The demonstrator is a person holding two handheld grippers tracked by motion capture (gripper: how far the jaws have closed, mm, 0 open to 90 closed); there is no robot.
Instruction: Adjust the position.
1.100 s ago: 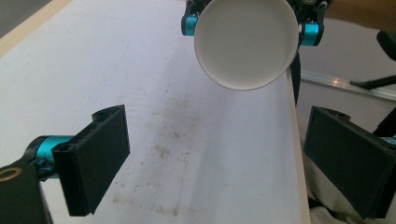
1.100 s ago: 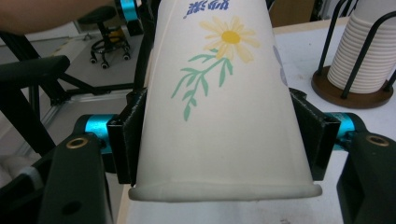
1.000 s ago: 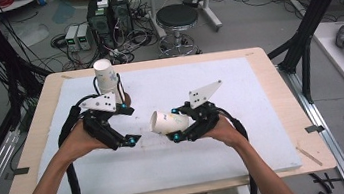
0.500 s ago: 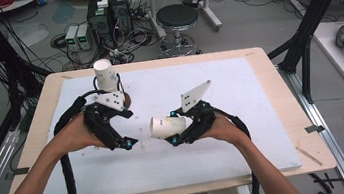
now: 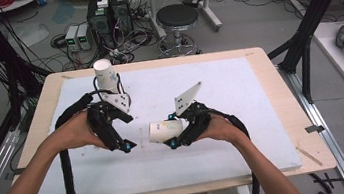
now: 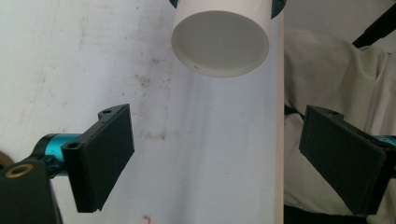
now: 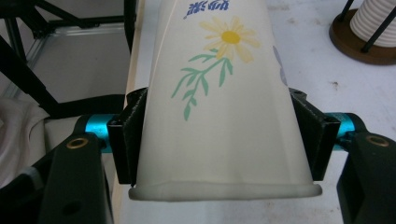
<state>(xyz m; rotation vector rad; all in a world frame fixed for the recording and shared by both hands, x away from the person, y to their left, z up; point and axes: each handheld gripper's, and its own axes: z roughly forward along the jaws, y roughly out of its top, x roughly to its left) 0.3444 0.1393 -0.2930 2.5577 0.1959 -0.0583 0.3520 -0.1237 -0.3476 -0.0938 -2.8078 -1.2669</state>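
1. My right gripper [image 5: 172,143] has its jaws clamped on a paper cup [image 5: 162,130], one pad on each side of the wall just behind the rim. The cup lies on its side in the air, its closed base pointing toward 9 o'clock in the high view.
2. My left gripper [image 5: 127,146] has its jaws spread wide with nothing between them. In the left gripper view the cup's base [image 6: 220,43] hangs beyond the gap, at 12 o'clock, well clear of both pads.
3. The two grippers face each other above the middle of the white worktop [image 5: 240,93], near but apart.
4. At 11 o'clock a stack of cups [image 5: 105,75] stands on its holder.
5. I judge this a hand-over just starting: next I must bring the open jaws around the cup's base end, close them squarely, and only then release the right grip.
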